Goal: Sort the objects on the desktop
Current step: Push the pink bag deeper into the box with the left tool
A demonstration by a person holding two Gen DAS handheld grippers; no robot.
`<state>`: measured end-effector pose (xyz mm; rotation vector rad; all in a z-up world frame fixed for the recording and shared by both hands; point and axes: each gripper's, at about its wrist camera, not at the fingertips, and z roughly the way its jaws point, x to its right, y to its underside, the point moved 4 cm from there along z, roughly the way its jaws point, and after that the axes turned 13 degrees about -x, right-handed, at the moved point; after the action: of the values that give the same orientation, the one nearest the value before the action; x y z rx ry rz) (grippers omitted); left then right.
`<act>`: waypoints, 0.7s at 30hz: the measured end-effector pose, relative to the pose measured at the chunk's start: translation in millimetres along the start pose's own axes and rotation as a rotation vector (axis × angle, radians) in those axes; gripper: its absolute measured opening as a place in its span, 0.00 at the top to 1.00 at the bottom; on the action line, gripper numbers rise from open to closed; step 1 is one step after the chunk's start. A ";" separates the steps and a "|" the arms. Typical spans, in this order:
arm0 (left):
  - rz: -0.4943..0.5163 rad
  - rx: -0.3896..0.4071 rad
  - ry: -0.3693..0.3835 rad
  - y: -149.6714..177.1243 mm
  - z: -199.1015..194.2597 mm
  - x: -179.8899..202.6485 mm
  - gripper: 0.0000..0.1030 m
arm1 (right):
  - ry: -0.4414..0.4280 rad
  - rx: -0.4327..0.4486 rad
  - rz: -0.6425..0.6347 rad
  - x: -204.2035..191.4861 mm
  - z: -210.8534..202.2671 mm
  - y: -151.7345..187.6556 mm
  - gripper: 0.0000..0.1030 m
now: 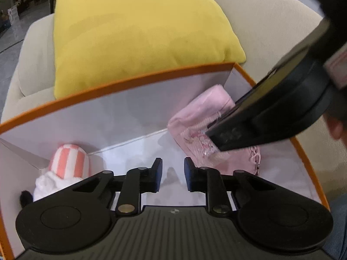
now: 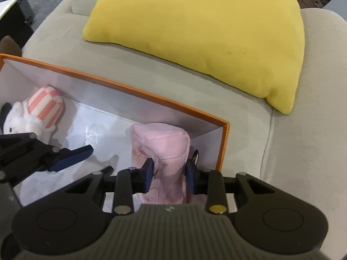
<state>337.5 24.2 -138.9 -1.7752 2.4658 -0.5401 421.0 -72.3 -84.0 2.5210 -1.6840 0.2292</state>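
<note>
Beige sofa cushions (image 2: 292,151) carry everything, and on them sits an orange-edged box (image 2: 138,93) with a white inside. Down in the box's right end the pink pouch (image 2: 161,143) stands on its end, and the right gripper (image 2: 170,173) has its two blue pads pressed against the pouch's sides, jaws closed on the soft fabric so that it bulges a little above them. From the left wrist view the same pouch (image 1: 195,117) leans near the far right corner with the right gripper's black body across it. Beside it, the left gripper (image 1: 173,174) hangs over the bare middle of the box floor, jaws narrowly apart and holding nothing. At the left end lies a white plush toy (image 2: 32,117) with a pink-and-white striped hat, well apart from the pouch. Behind the box a yellow pillow (image 2: 206,32) rests on the sofa back. My guess is the pouch is about to be let go in the box, or else lifted out; I cannot tell which. Either way the risk is the same: the pouch is limp, so it could flop over or sag out of the pads if the grip slackens unevenly, and its small zip pull by the right pad might snag. Both grippers share a tight space, so a careless swing could knock them together or shove the light box across the cushion.
</note>
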 end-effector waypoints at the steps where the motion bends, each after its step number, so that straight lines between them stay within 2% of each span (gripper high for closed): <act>1: -0.005 -0.008 0.005 0.0 3.1 -0.6 0.80 | -0.011 0.000 -0.001 0.9 -0.2 0.5 0.68; 5: -0.020 -0.048 0.001 -7.4 16.0 -0.3 0.85 | -0.066 0.001 0.013 7.8 -2.9 0.8 0.69; 9: -0.034 -0.049 -0.011 -18.6 20.7 -0.6 0.88 | -0.099 -0.004 0.021 12.1 -2.3 0.2 0.69; 14: -0.047 -0.059 0.029 -25.1 24.7 -1.5 0.91 | -0.141 -0.010 0.052 18.9 -3.1 0.5 0.70; 19: -0.061 -0.115 0.056 -27.2 36.7 -5.6 0.91 | -0.270 -0.027 0.115 32.8 -9.7 3.0 0.64; 21: -0.064 -0.117 0.071 -29.5 37.9 -5.5 0.91 | -0.291 -0.026 0.116 34.5 -11.4 5.9 0.65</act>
<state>375.4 11.7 -166.0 -1.9161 2.5446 -0.4805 427.7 -104.0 -66.5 2.5404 -1.9220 -0.1584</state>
